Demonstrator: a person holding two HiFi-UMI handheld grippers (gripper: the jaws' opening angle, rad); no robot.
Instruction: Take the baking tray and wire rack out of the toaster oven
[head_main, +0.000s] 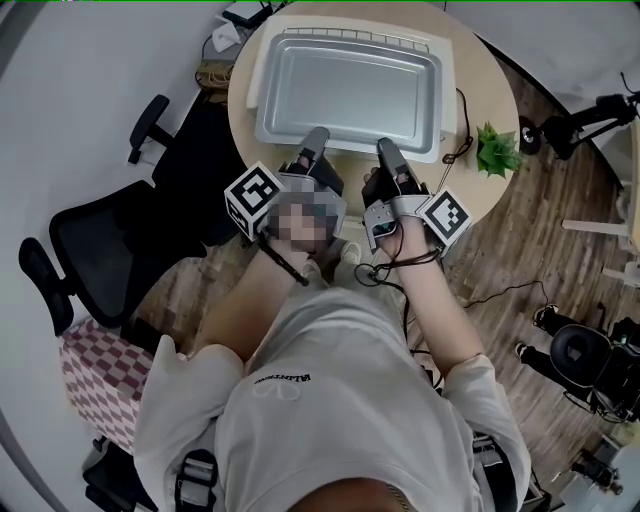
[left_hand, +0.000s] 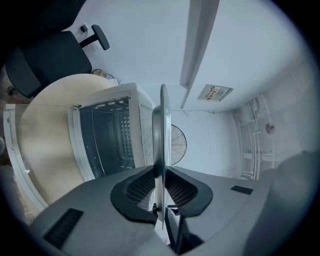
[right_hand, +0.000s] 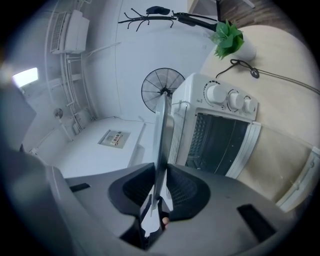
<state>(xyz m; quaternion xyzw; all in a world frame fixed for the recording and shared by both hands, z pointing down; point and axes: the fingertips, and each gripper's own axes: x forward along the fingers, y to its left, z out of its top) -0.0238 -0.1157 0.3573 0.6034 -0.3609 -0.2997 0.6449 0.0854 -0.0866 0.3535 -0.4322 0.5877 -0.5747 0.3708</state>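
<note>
I hold the grey metal baking tray (head_main: 350, 88) level in the air over the white toaster oven (left_hand: 107, 132), which it mostly hides in the head view. My left gripper (head_main: 318, 136) is shut on the tray's near rim left of centre. My right gripper (head_main: 386, 149) is shut on the same rim further right. Each gripper view shows the tray (left_hand: 161, 127) edge-on, pinched between the pads (left_hand: 144, 184). In the right gripper view the tray (right_hand: 163, 132) stands before the oven (right_hand: 220, 131), whose door hangs open and whose cavity is dark. I cannot make out the wire rack.
The oven stands on a round wooden table (head_main: 487, 95) with a small green plant (head_main: 495, 150) and a cable at its right edge. A black office chair (head_main: 100, 250) and a checkered stool (head_main: 95, 378) stand at the left. A floor fan (right_hand: 161, 90) stands behind the oven.
</note>
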